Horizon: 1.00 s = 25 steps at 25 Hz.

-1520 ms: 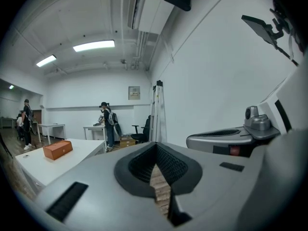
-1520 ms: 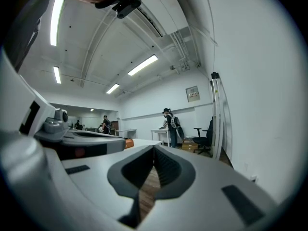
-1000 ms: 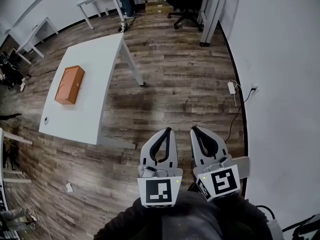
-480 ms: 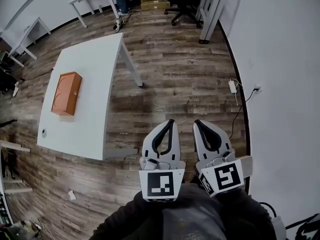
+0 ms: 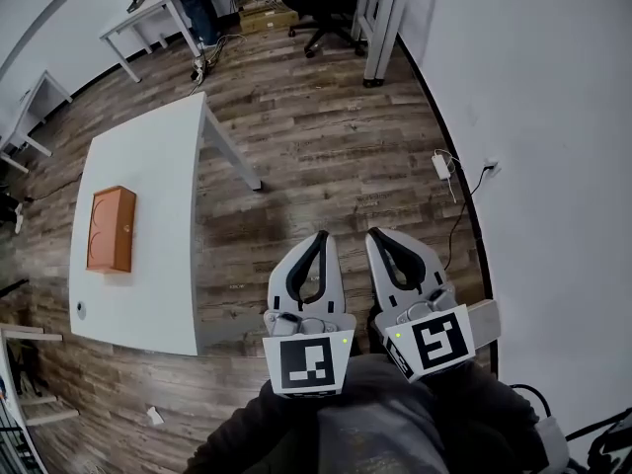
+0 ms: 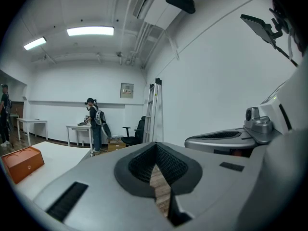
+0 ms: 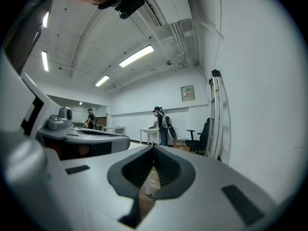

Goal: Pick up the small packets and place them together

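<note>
Floor [image 5: 336,156]: wood planks, fills most of the head view. White wall [image 5: 533,117] along the right.

Worktop [image 5: 148,186]: white, at left, well apart from both tongs. It sits further left and lower in the head view than a second ago, and the far end of the room has swung the same way. Judged: the person is walking and turning, and has not reached the worktop.

Orange box [image 5: 111,228]: lies flat on the worktop and has shifted with it in the view. A small dark round object [image 5: 80,309] sits near the worktop's near edge; too small to identify.

Left tongs [image 5: 318,237] and right tongs [image 5: 377,235]: side by side, close to the body, over bare floor, as before. Each gripper view shows the jaws closed tip to tip with only floor visible through the gap behind them. Nothing is held by either.

Small packets: not seen in any view. A pale scrap [image 5: 154,416] lies on the floor at lower left; I cannot tell what it is.

Task status, judged: not started. The packets must be found before any pick, and both tongs must open.
</note>
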### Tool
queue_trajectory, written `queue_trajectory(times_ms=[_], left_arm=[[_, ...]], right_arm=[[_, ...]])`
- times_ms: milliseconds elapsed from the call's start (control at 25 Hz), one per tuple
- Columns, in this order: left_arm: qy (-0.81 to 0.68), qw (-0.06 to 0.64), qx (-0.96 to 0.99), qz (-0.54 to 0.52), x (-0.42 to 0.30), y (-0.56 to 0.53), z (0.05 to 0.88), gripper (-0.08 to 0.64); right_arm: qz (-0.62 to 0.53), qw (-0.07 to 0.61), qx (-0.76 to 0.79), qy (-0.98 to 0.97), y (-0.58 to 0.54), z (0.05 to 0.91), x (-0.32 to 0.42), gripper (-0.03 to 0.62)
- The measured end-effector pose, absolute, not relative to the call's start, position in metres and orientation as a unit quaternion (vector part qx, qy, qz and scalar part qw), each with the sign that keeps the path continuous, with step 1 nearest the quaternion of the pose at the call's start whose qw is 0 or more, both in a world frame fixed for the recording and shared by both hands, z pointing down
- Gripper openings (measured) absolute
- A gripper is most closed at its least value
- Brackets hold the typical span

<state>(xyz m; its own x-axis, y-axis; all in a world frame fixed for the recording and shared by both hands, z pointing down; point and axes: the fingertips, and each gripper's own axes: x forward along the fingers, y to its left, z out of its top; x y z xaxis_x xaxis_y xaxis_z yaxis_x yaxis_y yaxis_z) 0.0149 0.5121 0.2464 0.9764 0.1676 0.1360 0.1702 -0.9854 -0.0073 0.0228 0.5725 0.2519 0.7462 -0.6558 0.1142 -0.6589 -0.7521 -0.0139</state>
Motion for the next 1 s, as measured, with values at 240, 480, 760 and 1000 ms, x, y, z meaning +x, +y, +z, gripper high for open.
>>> queue_trajectory(times_ms=[240,480,760,1000], left_arm=[[-0.086,0.001,-0.992,-0.093,0.059,0.527,0.27,0.0],[-0.09,0.003,-0.99,-0.111,0.112,0.545,0.281,0.0],[-0.08,0.008,-0.99,-0.113,0.173,0.56,0.275,0.0],[-0.077,0.007,-0.99,-0.119,0.221,0.581,0.277,0.0]], right_arm=[[0.076,0.007,0.933,-0.353,0.584,0.273,0.067,0.005],[0.096,-0.001,0.93,-0.354,0.597,0.286,0.119,0.005],[0.099,-0.002,0.927,-0.362,0.611,0.283,0.181,0.005],[0.112,0.002,0.921,-0.374,0.627,0.289,0.227,0.005]])
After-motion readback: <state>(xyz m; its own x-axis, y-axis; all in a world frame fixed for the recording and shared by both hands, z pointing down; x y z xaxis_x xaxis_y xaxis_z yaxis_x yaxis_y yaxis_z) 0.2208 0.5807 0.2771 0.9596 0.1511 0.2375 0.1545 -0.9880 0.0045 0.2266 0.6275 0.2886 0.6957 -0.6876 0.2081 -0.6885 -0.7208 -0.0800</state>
